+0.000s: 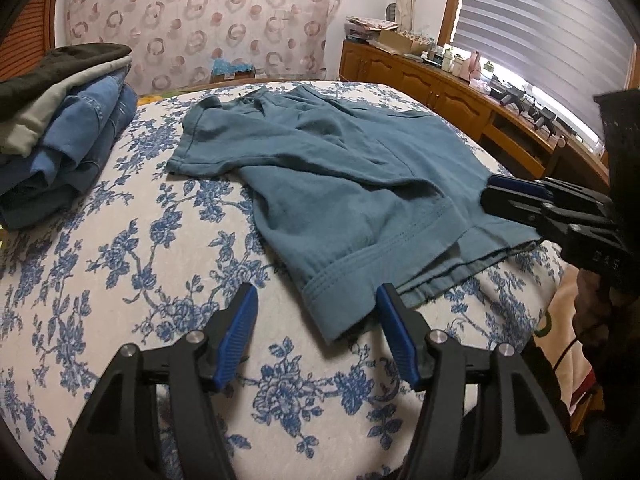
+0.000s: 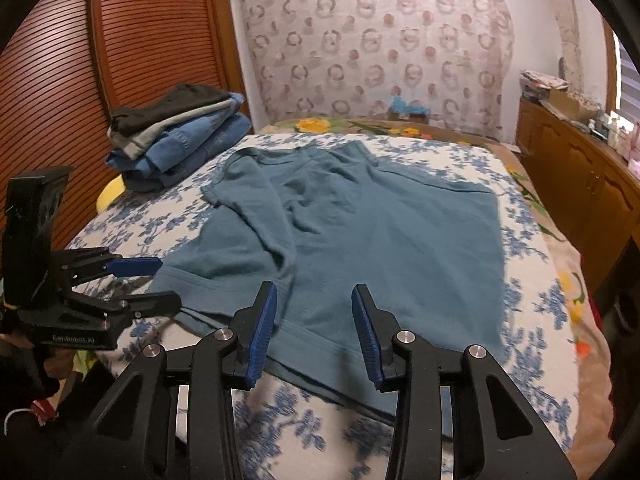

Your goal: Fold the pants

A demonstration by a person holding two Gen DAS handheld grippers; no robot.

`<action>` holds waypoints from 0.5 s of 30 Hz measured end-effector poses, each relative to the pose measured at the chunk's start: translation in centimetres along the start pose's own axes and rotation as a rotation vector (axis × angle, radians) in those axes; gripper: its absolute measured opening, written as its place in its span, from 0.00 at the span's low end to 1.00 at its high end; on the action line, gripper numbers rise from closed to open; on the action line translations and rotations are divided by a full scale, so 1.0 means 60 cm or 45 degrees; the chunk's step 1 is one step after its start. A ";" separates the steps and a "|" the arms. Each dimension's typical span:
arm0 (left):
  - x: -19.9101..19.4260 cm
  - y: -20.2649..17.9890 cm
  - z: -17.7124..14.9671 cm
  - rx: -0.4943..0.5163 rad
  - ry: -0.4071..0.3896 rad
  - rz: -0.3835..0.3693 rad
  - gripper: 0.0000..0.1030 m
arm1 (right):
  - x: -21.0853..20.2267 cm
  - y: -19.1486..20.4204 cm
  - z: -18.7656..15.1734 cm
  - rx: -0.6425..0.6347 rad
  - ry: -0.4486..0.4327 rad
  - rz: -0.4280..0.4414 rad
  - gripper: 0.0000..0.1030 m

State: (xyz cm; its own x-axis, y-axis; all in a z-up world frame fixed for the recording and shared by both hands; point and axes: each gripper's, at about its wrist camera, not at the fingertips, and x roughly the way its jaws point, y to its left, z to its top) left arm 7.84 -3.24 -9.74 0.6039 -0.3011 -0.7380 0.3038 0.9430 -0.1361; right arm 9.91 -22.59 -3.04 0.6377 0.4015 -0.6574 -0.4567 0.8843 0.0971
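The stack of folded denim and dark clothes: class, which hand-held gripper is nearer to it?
Left. The left hand-held gripper sits on the stack's side of the teal garment; the right hand-held gripper is farther away at the hem's middle.

The left gripper tilts downward with its blue-padded jaws spread apart, nothing pressed between them. The right gripper also slants downward, its jaws parted more narrowly and gripping nothing. The two sit side by side, near each other, each black frame gripped from behind by a hand.
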 end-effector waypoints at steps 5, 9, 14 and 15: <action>-0.017 0.010 -0.006 -0.030 -0.040 -0.019 0.60 | 0.035 0.014 0.003 -0.002 0.061 0.057 0.32; -0.030 0.018 -0.004 -0.047 -0.074 -0.012 0.60 | 0.059 0.016 0.001 0.023 0.113 0.098 0.29; -0.041 0.024 -0.003 -0.062 -0.108 0.015 0.60 | 0.066 0.020 0.003 0.042 0.136 0.115 0.10; -0.042 0.023 -0.002 -0.066 -0.110 0.016 0.60 | 0.064 0.021 0.005 0.041 0.129 0.125 0.08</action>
State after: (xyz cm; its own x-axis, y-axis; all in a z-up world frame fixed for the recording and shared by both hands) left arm 6.68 -1.16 -8.15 0.6696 -0.2979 -0.6803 0.2584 0.9522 -0.1627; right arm 11.97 -19.86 -5.25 0.5244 0.4617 -0.7154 -0.4924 0.8499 0.1875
